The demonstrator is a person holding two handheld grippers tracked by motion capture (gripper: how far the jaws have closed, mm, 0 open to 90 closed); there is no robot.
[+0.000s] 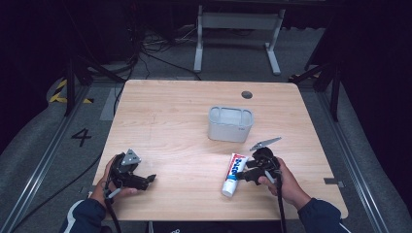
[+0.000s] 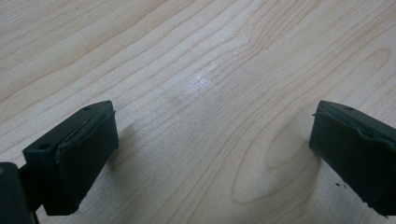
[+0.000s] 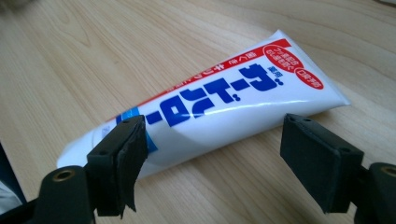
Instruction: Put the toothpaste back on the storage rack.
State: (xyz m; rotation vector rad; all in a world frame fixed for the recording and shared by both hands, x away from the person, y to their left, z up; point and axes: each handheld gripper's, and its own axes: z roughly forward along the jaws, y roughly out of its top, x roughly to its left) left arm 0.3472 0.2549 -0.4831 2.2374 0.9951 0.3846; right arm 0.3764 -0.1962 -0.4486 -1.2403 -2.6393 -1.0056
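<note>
A person at a wooden table (image 1: pixel 184 121) brings the right gripper (image 3: pixel 212 154) up to a white tube of toothpaste (image 3: pixel 219 105) lying near the table's front edge, jaws spread wide and not yet touching it. The left gripper (image 2: pixel 210 154) rests open over bare wood. A grey bin (image 1: pixel 231 124) stands just beyond. The grasp appears imminent; closing squarely across the tube's body comes next.

Table (image 1: pixel 165 116): pale wood, visible grain, smooth, faint sheen. Toothpaste tube (image 3: pixel 219 102): glossy white plastic, printed blue and red. Bin (image 1: pixel 231 124): matt grey plastic. Right gripper (image 3: pixel 212 163) and left gripper (image 2: pixel 210 154) jaw pads: matt black, rubbery-looking, rough edges.
</note>
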